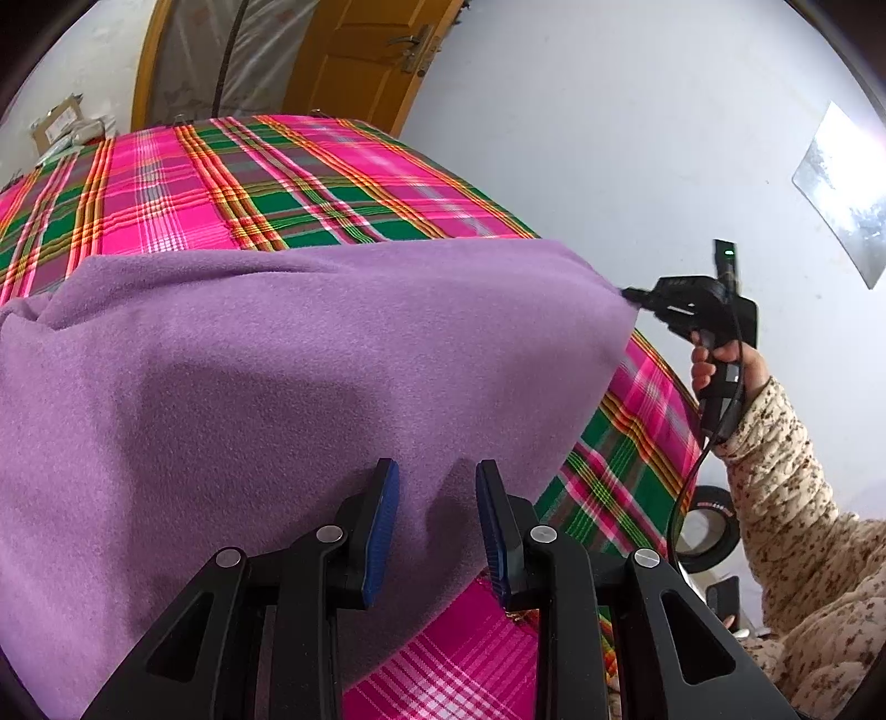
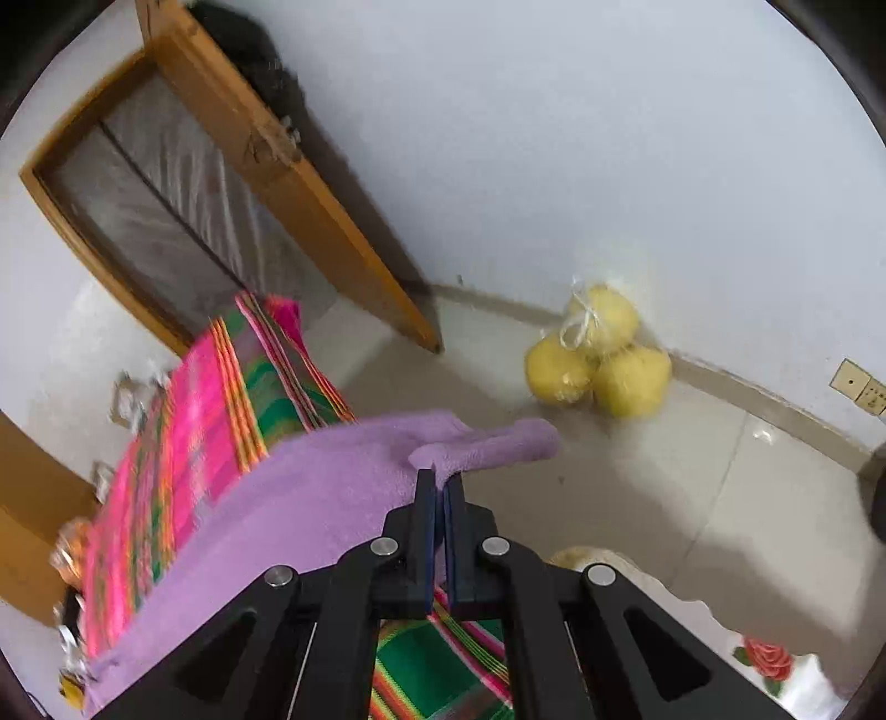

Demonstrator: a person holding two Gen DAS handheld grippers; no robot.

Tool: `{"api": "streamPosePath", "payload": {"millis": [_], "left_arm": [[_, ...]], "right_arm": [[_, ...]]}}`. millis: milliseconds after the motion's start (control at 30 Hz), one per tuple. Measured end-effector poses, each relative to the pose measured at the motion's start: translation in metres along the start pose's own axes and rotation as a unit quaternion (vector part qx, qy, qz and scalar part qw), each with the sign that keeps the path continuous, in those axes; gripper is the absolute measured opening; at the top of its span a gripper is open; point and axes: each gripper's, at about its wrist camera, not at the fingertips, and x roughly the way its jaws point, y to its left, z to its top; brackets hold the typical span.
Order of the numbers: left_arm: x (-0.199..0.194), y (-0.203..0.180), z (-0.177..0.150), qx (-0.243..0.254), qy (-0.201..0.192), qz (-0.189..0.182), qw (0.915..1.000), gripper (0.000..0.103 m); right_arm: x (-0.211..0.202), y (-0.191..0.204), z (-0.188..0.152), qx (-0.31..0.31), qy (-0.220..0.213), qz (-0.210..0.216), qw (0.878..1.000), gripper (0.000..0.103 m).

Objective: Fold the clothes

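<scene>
A purple fleece garment (image 1: pixel 288 354) is stretched out above a bed covered in a pink and green plaid sheet (image 1: pixel 232 183). My left gripper (image 1: pixel 437 471) is open, its blue pads (image 1: pixel 382 520) apart, and the fleece's lower part lies between and behind them with a crease running up from the gap. My right gripper (image 2: pixel 440 481) is shut on a corner of the purple garment (image 2: pixel 332 487), holding it up off the bed. In the left wrist view the right gripper (image 1: pixel 631 293) pulls that corner taut to the right, held by a hand (image 1: pixel 720 365) in a speckled sleeve.
A wooden door (image 1: pixel 360 50) stands beyond the bed's far end. Yellow fruits in a bag (image 2: pixel 598 365) sit on the tiled floor (image 2: pixel 692 487) by the white wall. A tape roll (image 1: pixel 714 531) lies near the bed's right edge. A floral cloth (image 2: pixel 764 659) shows at lower right.
</scene>
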Motion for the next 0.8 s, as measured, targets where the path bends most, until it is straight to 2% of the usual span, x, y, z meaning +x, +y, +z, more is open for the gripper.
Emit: {"api": "streamPosePath", "payload": {"millis": [167, 267, 367, 433, 467, 533, 633, 733, 800], "left_arm": [[-0.004, 0.0, -0.003, -0.001, 0.001, 0.0, 1.0, 0.03], [-0.008, 0.003, -0.005, -0.009, -0.001, 0.0, 1.0, 0.03], [-0.016, 0.009, -0.006, -0.017, -0.007, 0.007, 0.9998, 0.03], [-0.025, 0.016, -0.009, -0.028, -0.016, 0.015, 0.9994, 0.03], [-0.029, 0.02, -0.01, -0.034, -0.019, 0.019, 0.9991, 0.03], [-0.038, 0.029, -0.014, -0.048, -0.029, 0.029, 0.998, 0.03], [-0.051, 0.046, -0.022, -0.077, -0.044, 0.042, 0.9952, 0.03], [-0.066, 0.062, -0.03, -0.101, -0.056, 0.063, 0.9913, 0.03], [-0.079, 0.071, -0.037, -0.112, -0.065, 0.079, 0.9884, 0.03]], "right_arm": [[0.02, -0.004, 0.0, 0.009, 0.047, -0.036, 0.998, 0.004], [0.016, -0.005, -0.002, 0.016, 0.047, -0.081, 0.995, 0.009], [-0.007, 0.009, -0.006, -0.008, 0.005, -0.07, 0.997, 0.009], [-0.028, 0.034, -0.013, -0.057, -0.039, -0.048, 0.996, 0.014], [-0.033, 0.047, -0.017, -0.081, -0.048, -0.032, 0.995, 0.016], [-0.036, 0.071, -0.032, -0.127, -0.041, 0.008, 0.991, 0.023], [-0.034, 0.103, -0.057, -0.189, -0.017, 0.055, 0.98, 0.025], [-0.019, 0.121, -0.079, -0.231, 0.005, 0.032, 0.972, 0.026], [-0.024, 0.126, -0.083, -0.233, 0.002, 0.034, 0.972, 0.026]]}}
